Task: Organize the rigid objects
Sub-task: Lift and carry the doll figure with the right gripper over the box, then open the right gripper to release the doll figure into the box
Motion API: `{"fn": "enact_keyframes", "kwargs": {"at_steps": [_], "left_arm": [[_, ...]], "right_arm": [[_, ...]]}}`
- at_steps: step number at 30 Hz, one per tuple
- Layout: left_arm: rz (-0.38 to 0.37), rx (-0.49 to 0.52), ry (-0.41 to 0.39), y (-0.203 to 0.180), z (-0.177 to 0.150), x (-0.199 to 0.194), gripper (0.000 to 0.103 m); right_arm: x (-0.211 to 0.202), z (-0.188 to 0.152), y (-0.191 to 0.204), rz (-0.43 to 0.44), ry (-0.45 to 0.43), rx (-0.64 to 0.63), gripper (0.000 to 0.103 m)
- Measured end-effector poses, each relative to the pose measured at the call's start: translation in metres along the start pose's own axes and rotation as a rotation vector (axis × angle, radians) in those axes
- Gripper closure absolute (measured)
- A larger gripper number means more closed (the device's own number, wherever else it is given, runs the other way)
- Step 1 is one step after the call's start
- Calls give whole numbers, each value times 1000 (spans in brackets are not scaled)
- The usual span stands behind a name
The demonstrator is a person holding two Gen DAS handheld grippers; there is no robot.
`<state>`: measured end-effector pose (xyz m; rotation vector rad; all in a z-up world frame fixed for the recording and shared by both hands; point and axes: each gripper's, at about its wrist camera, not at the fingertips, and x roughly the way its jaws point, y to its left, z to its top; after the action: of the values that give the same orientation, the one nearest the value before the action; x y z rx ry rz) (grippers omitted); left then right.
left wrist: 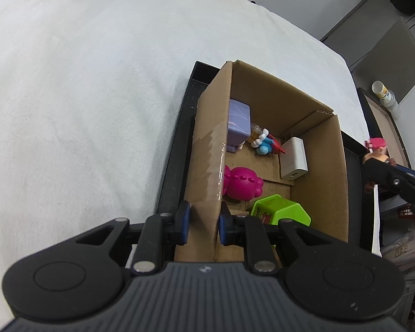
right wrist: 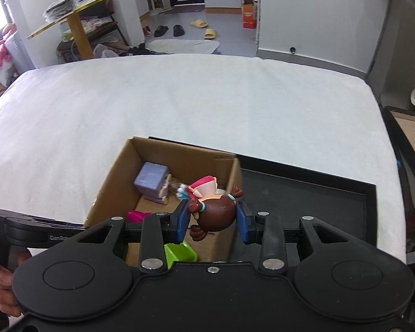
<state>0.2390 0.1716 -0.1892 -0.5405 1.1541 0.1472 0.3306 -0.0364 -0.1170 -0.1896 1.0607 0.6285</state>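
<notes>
R gripper (right wrist: 213, 222) nearest cam, pads clamped on figurine (right wrist: 214, 210), its head pointing away from tongs. Figurine hung just above box (right wrist: 179, 149), over its near-right corner; drop spot lay ahead-left, inside. L gripper (left wrist: 204, 222) pinched box's left wall, steadying.

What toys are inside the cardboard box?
Inside the cardboard box are a purple cube toy, a blue figurine, a white charger, a magenta toy and a green block. The left gripper hides the near corner.
</notes>
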Motion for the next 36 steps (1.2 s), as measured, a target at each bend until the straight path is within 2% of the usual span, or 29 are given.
{"fn": "enact_keyframes", "kwargs": {"at_steps": [12, 22, 24, 26, 36], "left_arm": [[-6, 0, 3, 1, 0, 1, 85], [-15, 4, 12, 0, 1, 1, 85], [-15, 5, 12, 0, 1, 1, 85], [-15, 5, 12, 0, 1, 1, 85], [-16, 1, 13, -1, 0, 2, 84]], "right_arm": [[17, 1, 27, 52, 25, -32, 68], [32, 4, 35, 63, 42, -34, 67], [34, 4, 37, 68, 41, -47, 63], [33, 3, 40, 66, 36, -71, 59], [12, -2, 23, 80, 37, -15, 58]]}}
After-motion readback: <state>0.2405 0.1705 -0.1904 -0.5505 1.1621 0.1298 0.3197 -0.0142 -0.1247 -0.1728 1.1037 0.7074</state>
